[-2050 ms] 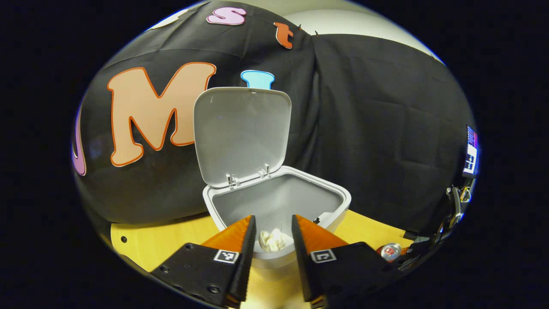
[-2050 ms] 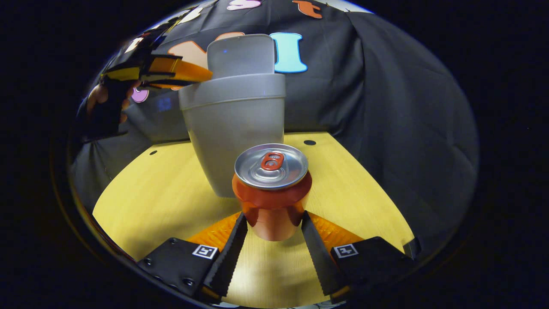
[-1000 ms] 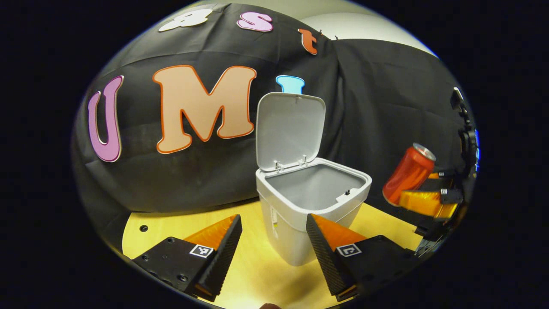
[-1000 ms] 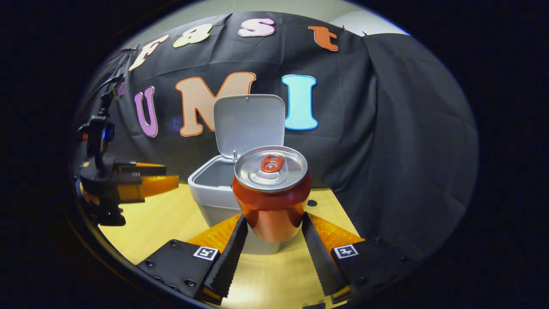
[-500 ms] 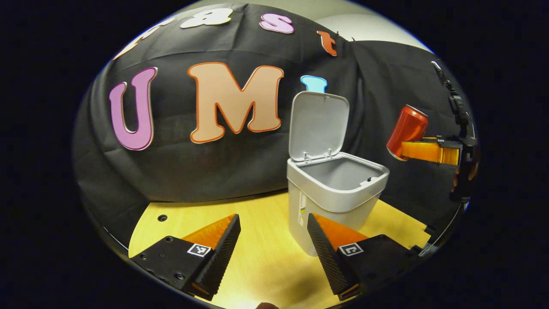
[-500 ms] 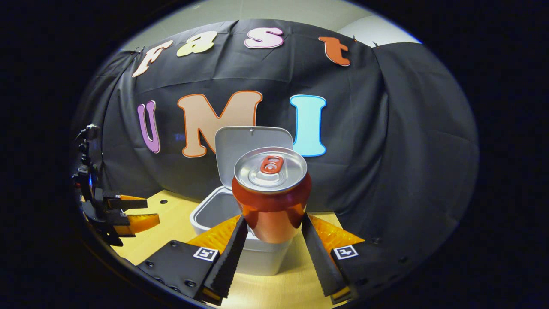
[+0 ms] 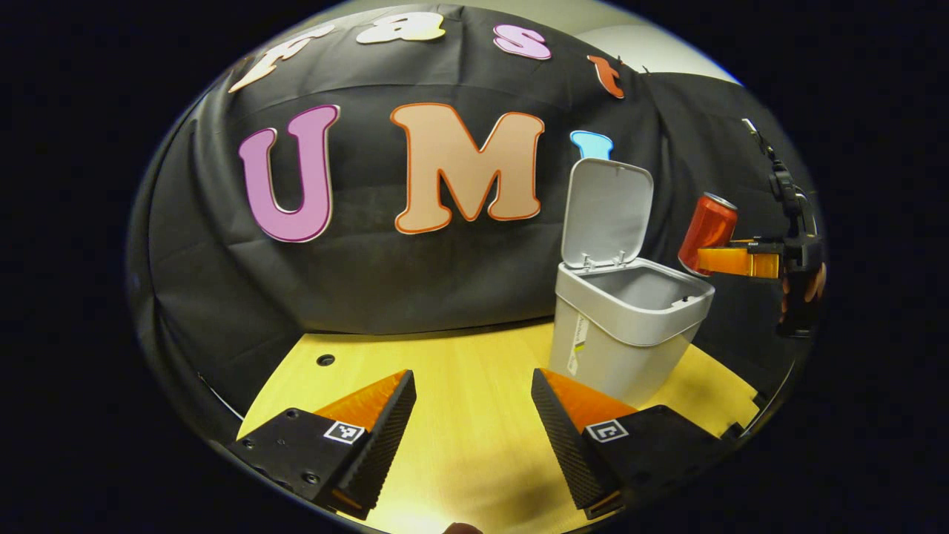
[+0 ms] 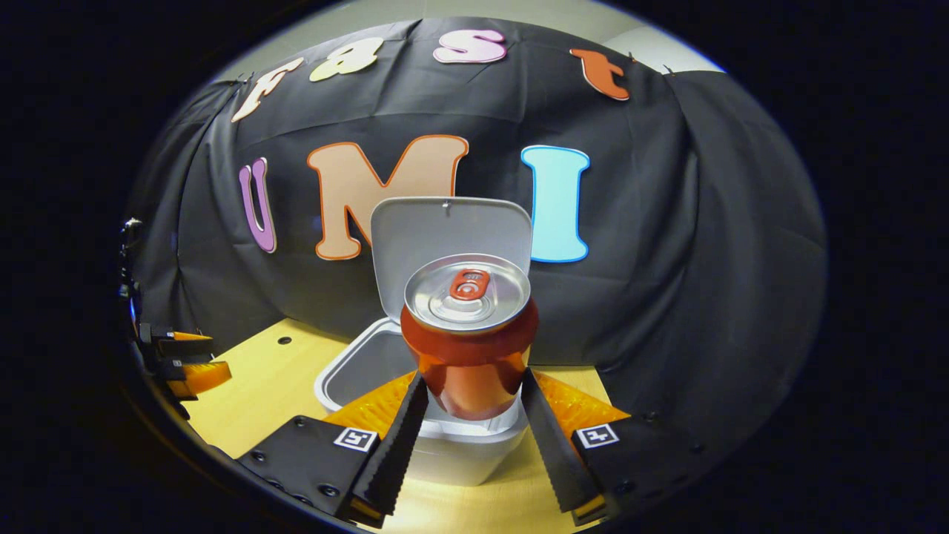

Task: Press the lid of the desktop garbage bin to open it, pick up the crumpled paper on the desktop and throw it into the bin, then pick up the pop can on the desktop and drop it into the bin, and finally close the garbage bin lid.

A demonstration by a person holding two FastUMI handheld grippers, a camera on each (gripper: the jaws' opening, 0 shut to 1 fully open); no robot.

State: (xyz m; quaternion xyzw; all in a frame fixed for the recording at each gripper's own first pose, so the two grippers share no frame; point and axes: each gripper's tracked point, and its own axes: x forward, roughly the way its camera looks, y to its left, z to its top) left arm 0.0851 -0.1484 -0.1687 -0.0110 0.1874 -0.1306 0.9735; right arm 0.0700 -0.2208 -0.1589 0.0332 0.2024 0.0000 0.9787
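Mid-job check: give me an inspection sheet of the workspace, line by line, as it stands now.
Surface: yellow wooden tabletop, with small round holes.
Job's things: grey bin standing with lid raised; red pop can held above the bin's front edge; crumpled paper nothing seen.
Clutter: nothing seen.
Grippers: right gripper shut on the pop can; left gripper open, holding nothing, low over the tabletop.
Cables: nothing seen.
Surroundings: black cloth wall behind the table.

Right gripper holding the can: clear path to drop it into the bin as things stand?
Probably yes. The right gripper grips the pop can above the bin, the lid stands upright, and the left gripper is off to the side.
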